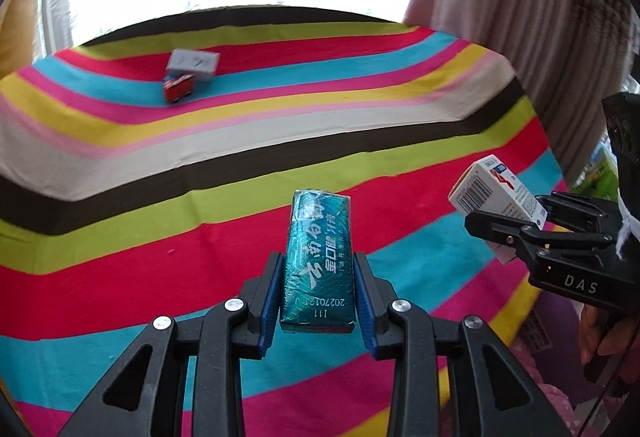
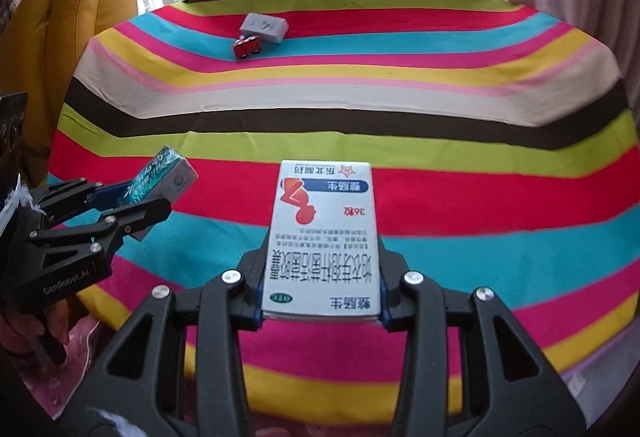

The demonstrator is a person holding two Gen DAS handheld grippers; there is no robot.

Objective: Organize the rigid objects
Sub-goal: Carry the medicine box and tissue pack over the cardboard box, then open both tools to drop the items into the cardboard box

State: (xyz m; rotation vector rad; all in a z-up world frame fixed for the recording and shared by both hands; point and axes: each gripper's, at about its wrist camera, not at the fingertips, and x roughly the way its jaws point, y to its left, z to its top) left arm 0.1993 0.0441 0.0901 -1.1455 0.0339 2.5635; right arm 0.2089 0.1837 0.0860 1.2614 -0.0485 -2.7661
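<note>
My left gripper (image 1: pixel 318 289) is shut on a teal foil-wrapped pack (image 1: pixel 319 261), held lengthwise above the striped tablecloth (image 1: pixel 160 197). The same pack (image 2: pixel 158 177) shows in the right wrist view, clamped in the left gripper (image 2: pixel 132 203) at the lower left. My right gripper (image 2: pixel 320 277) is shut on a white medicine box (image 2: pixel 322 237) with red and blue print. That box (image 1: pixel 496 193) also appears at the right of the left wrist view, in the right gripper (image 1: pixel 516 225). Far across the cloth lie a grey box (image 1: pixel 193 64) (image 2: pixel 264 26) and a small red toy car (image 1: pixel 179 88) (image 2: pixel 247 46) touching it.
The striped cloth (image 2: pixel 440 117) covers a table with a bright window behind it. A yellow cushioned seat (image 2: pixel 80 9) stands at the left. Pale curtains (image 1: pixel 520 17) hang at the right. A person's hand (image 1: pixel 600 333) holds the right gripper's handle.
</note>
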